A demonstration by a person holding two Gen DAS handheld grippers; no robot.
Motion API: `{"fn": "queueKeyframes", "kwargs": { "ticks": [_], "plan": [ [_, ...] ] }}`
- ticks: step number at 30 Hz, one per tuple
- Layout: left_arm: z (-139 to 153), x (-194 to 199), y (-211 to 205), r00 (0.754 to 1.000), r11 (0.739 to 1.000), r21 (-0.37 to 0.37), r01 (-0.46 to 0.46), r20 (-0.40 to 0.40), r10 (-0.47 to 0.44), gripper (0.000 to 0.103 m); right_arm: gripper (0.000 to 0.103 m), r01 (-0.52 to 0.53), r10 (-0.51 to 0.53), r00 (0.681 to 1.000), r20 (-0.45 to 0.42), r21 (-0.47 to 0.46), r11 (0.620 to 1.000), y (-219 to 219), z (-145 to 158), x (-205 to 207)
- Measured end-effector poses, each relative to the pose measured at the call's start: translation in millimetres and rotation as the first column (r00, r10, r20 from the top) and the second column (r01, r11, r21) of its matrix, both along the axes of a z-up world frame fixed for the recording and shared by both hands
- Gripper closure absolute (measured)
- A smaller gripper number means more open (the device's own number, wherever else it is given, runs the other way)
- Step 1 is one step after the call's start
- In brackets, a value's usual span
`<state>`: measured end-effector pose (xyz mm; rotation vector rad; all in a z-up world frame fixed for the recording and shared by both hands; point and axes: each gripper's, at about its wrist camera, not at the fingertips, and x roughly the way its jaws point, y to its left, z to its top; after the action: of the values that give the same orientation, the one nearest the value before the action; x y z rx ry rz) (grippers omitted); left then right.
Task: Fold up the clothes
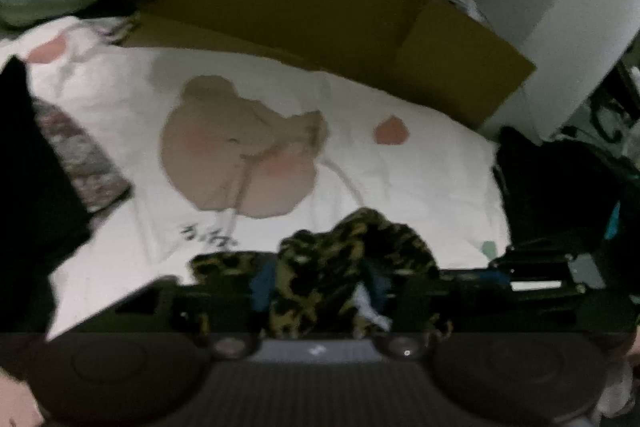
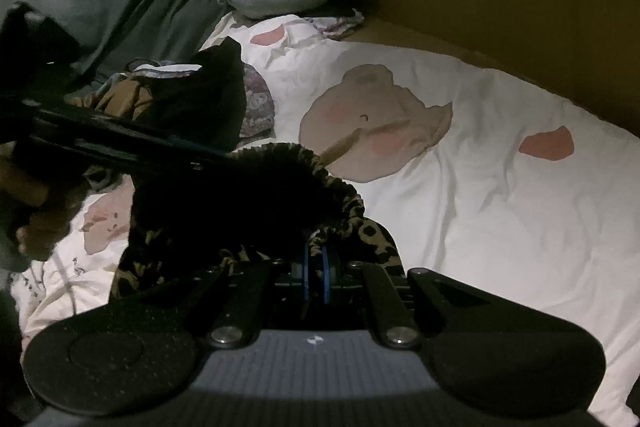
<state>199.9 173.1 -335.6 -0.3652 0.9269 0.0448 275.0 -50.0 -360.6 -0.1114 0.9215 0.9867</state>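
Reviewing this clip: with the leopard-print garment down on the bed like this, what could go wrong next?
1. The left claw stands open around the leopard-print garment, which is bunched, not flat; the fold may come out crooked.
2. Only the right claw is shut on the waistband, so lifting could drag it one-sided.
3. The clothes pile sits close; fabric might snag it.

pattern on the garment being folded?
Leopard print, tan with black spots: the garment shows best in the left wrist view.

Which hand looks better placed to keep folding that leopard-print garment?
The right. The right gripper is shut on the leopard-print garment's gathered edge, so it can carry the cloth over. The left gripper is open, the fabric loose between its fingers, and would need to re-grip first.
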Motion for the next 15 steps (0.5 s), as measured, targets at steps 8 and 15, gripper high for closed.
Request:
{"fn": "queueKeyframes", "kwargs": {
  "ticks": [8,15],
  "plan": [
    [-5.5,-34.3,1.1,0.994,0.995,0.010,-0.101,-0.030,0.101,0.030,0.097,0.029,-0.028,0.999,-0.023,0.012,1.000,-0.6,-9.3,10.9],
    [-4.6,-47.7,-4.7,0.993,0.993,0.033,-0.115,-0.020,0.116,0.030,0.096,0.071,-0.070,0.996,-0.054,0.017,0.997,-2.4,-18.0,18.9]
  ]
}}
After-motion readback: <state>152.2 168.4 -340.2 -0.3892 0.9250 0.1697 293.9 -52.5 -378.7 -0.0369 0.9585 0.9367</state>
